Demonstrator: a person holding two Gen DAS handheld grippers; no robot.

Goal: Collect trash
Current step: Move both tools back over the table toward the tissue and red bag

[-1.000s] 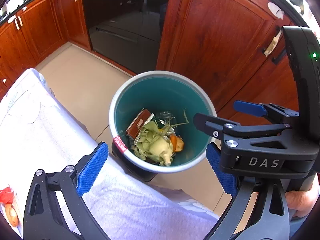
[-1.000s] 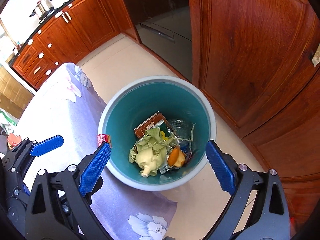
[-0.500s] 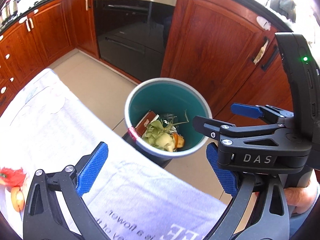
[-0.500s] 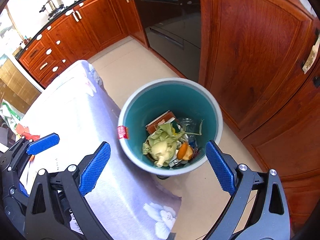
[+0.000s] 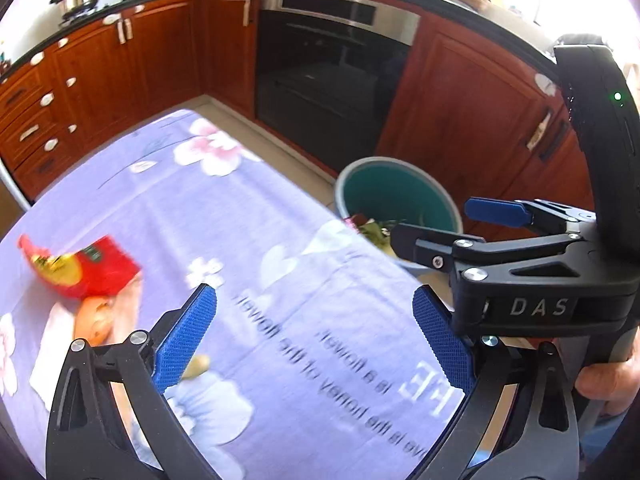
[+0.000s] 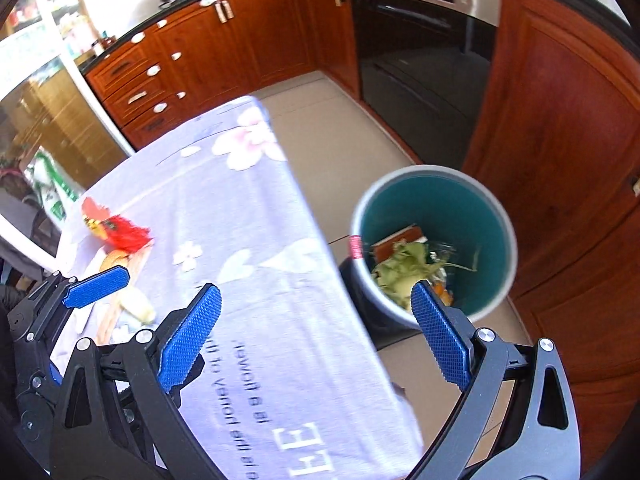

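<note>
Left wrist view, working left to right. At 9 o'clock I note a red snack wrapper (image 5: 82,270) lying on the floral tablecloth (image 5: 248,216), blurred by motion. Just below it, at about 8 o'clock, sits an orange-brown food scrap (image 5: 94,322), touching or nearly touching the wrapper; I cannot tell which. A pale scrap (image 5: 196,365) shows just behind the left blue pad. My left gripper (image 5: 316,332) hangs over the cloth with its jaws wide apart and nothing between them. At 2 o'clock the trash bin (image 5: 362,172) stands on the floor past the table edge, green scraps (image 5: 374,230) visible inside (its near side is hidden by the other tool). The right gripper's body, marked DAS, fills 3 o'clock, a hand (image 5: 608,378) around its grip.

Right wrist view. At 9 o'clock the red wrapper (image 6: 118,230) lies near the far-left table edge, with the orange scrap (image 6: 112,258) just beside it and a pale peel (image 6: 138,308) nearer me. The left gripper's blue pad (image 6: 98,286) enters at 8 o'clock. My right gripper (image 6: 320,338) is also spread open and empty, straddling the table edge. At 3 o'clock the bin (image 6: 496,208) holds leafy waste (image 6: 400,268), a brown carton (image 6: 398,242) and an orange piece (image 6: 442,294). A red label (image 6: 355,247) sits on its rim toward the table.
</note>
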